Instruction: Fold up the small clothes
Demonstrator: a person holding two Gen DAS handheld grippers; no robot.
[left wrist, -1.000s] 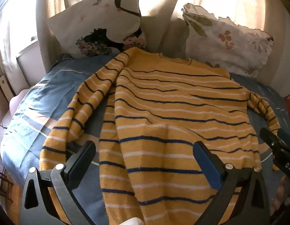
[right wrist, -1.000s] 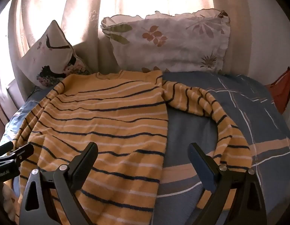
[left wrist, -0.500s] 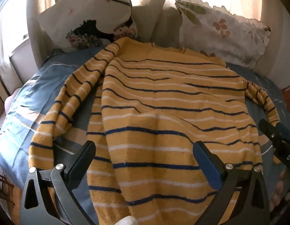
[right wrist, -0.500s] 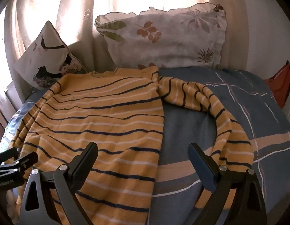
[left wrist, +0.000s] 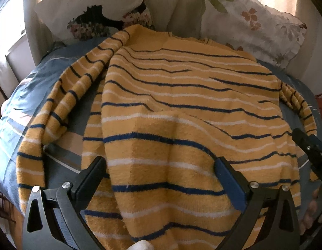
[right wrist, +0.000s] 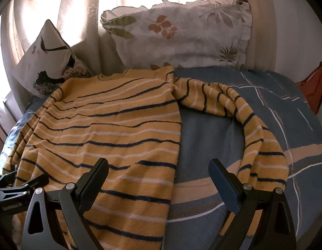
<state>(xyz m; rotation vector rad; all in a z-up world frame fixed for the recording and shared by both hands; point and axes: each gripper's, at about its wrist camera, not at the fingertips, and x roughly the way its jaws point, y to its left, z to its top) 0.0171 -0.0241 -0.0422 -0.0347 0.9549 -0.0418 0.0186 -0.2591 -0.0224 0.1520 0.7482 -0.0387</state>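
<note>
A yellow sweater with navy and white stripes (left wrist: pixel 181 108) (right wrist: pixel 111 125) lies spread on a blue bed cover, collar toward the pillows. One sleeve (left wrist: pixel 63 108) runs down the left side; the other sleeve (right wrist: pixel 250 129) curves down the right. My left gripper (left wrist: pixel 161 173) hovers open over the sweater's lower hem with a raised fold of cloth between its fingers, nothing clamped. Over the sweater's right edge and bare cover, my right gripper (right wrist: pixel 158 173) also stands open. Each gripper shows at the edge of the other's view.
Two patterned pillows (right wrist: pixel 181 35) (left wrist: pixel 98 10) lean against pale curtains at the head of the bed. The blue checked cover (right wrist: pixel 285 108) is bare to the right of the sweater. A red cloth (right wrist: pixel 312 85) sits at the far right edge. Fingers of a hand (left wrist: pixel 312 210) show bottom right.
Both grippers have moved forward and lower toward the sweater, which now fills more of each view. Both stayed open. The sweater has not moved.
</note>
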